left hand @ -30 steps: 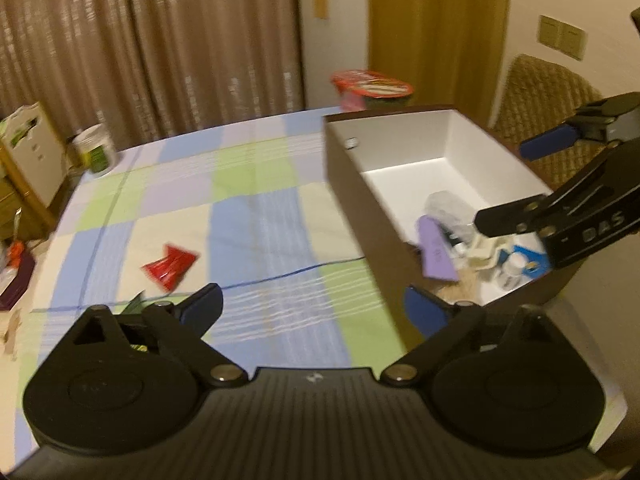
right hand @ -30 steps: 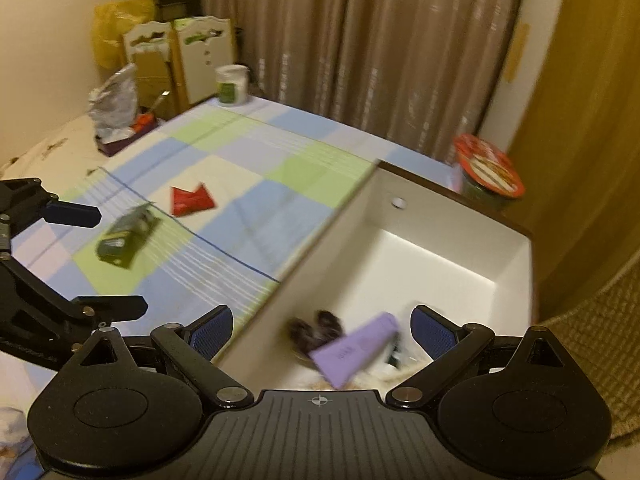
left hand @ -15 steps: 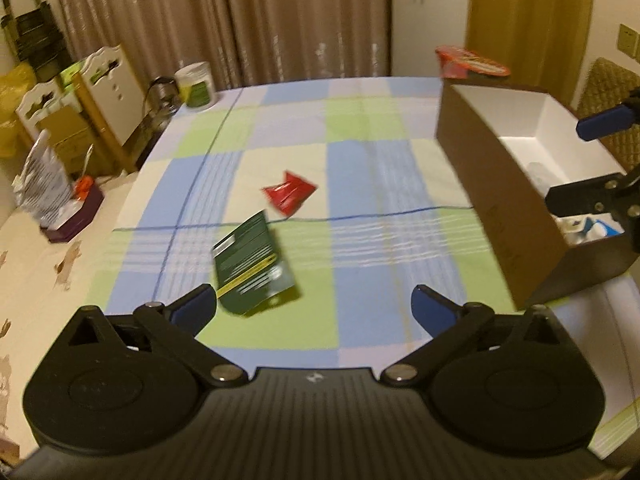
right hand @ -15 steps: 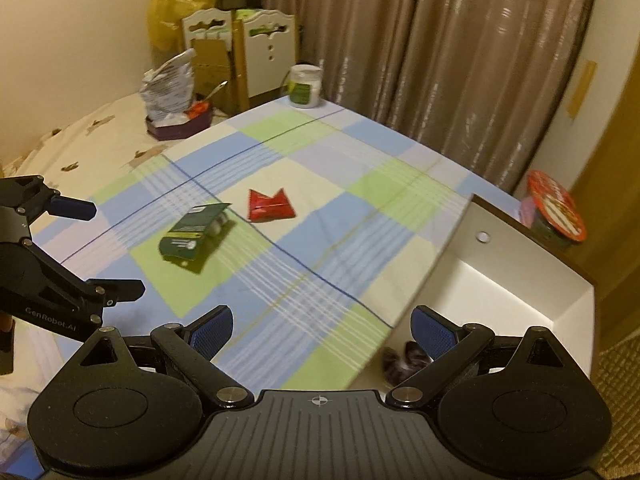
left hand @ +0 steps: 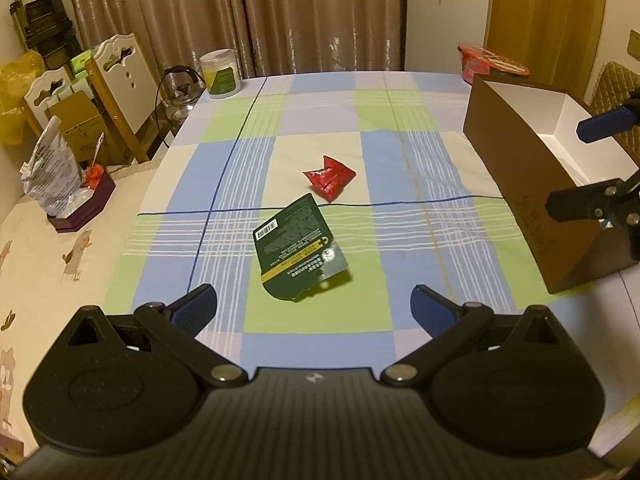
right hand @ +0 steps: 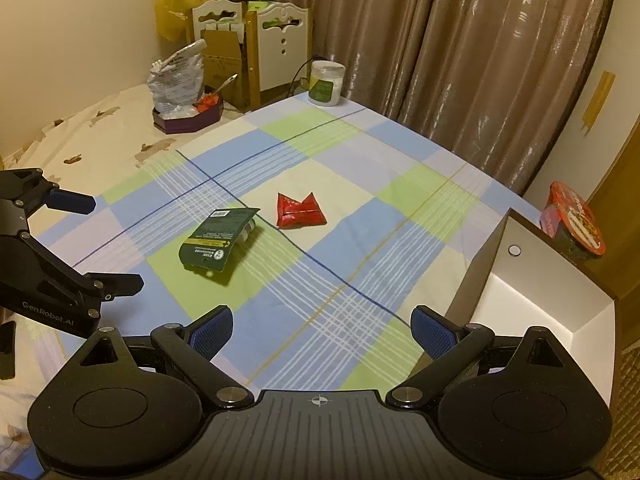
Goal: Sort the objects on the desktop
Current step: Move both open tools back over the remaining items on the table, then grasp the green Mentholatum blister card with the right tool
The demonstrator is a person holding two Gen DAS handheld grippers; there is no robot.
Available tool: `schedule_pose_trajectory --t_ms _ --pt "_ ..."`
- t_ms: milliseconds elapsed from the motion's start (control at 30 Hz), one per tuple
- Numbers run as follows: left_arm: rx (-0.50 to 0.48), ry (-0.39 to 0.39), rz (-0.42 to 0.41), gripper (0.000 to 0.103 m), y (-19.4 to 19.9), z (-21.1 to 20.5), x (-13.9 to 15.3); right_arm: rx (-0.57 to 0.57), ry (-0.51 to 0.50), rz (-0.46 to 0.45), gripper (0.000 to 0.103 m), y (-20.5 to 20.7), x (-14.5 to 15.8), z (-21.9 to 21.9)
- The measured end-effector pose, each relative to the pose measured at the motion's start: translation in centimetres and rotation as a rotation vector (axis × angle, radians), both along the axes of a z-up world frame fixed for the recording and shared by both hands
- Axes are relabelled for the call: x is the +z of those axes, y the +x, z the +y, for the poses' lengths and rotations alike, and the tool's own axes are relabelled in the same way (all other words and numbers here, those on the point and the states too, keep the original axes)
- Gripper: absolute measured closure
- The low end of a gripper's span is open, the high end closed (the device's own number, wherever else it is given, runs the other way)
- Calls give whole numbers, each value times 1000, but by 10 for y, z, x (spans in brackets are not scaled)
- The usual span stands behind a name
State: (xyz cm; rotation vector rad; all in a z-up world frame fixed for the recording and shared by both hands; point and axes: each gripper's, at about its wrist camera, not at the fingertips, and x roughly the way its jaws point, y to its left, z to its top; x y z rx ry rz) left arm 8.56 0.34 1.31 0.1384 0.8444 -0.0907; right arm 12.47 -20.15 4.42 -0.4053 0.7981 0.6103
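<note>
A dark green flat packet [left hand: 301, 247] lies on the checked tablecloth, a red snack packet [left hand: 329, 178] just beyond it. Both also show in the right wrist view, the green packet [right hand: 218, 238] and the red packet [right hand: 298, 211]. A brown box with white inside [left hand: 516, 184] stands at the right; its inner wall shows in the right wrist view [right hand: 532, 300]. My left gripper [left hand: 314, 306] is open and empty, hovering just short of the green packet. My right gripper [right hand: 322, 330] is open and empty, beside the box's left wall.
A white jar with green label [left hand: 219, 74] stands at the far left of the table. A red-lidded bowl [left hand: 492, 62] sits behind the box. A purple tray with a foil bag [left hand: 68, 196] lies on the left cloth. Chairs [left hand: 120, 84] stand beyond the table's left edge.
Both grippers swung left, away from the box. The left view now centres on the green packet. The right gripper pulled back from over the box, so its contents are out of view.
</note>
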Motion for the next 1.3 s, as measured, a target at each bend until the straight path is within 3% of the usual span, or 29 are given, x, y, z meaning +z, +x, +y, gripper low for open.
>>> schedule_pose_trajectory --t_ms 233,500,767,867,1200,1300 --pt "-57 2 2 3 7 14 -6 4 -23 -7 5 -3 -10 17" --pt "-22 -8 27 3 24 25 -18 74 -38 16 5 16 -29 32" --pt "-55 57 87 4 48 29 -32 97 -1 38 5 56 -48 46" --pt "-124 80 95 4 54 27 -40 77 -2 62 5 70 -60 52" --pt "-508 78 127 4 86 25 -79 -28 -2 157 5 112 -103 78" --pt "-581 60 128 4 97 34 -87 -68 98 243 6 126 -110 80"
